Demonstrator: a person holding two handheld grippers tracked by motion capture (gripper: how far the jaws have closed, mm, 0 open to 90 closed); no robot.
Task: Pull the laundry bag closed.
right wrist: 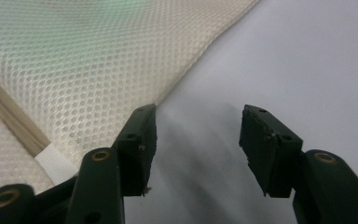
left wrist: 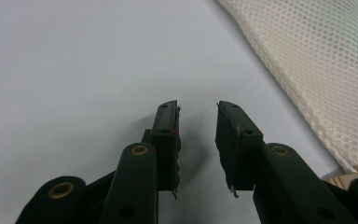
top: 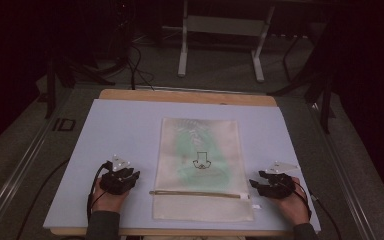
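From the high view I saw a cream mesh bag [top: 200, 165] lying flat at the middle of the pale mat [top: 120, 125], its zipper [top: 200, 193] running across near the 6 o'clock end. A green shape inside showed through the mesh, too faint for me to name, and a small dark mark sat on it that I could not read.

My left gripper [top: 132, 176] rested on the mat at 9 o'clock of the bag, apart from it, held by the left hand [top: 109, 197]. In the left gripper view [left wrist: 198, 122] its jaws stood a narrow gap apart with nothing between them, the bag's edge at 2 o'clock.

My right gripper [top: 255, 181] sat at 3 o'clock of the bag, just beside its edge, in the right hand [top: 292, 202]. In the right gripper view [right wrist: 198, 135] its jaws stood wide and empty; 1 jaw hid part of the bag's edge, so I could not tell whether it touched.

The room beyond the table was too dark to make out.
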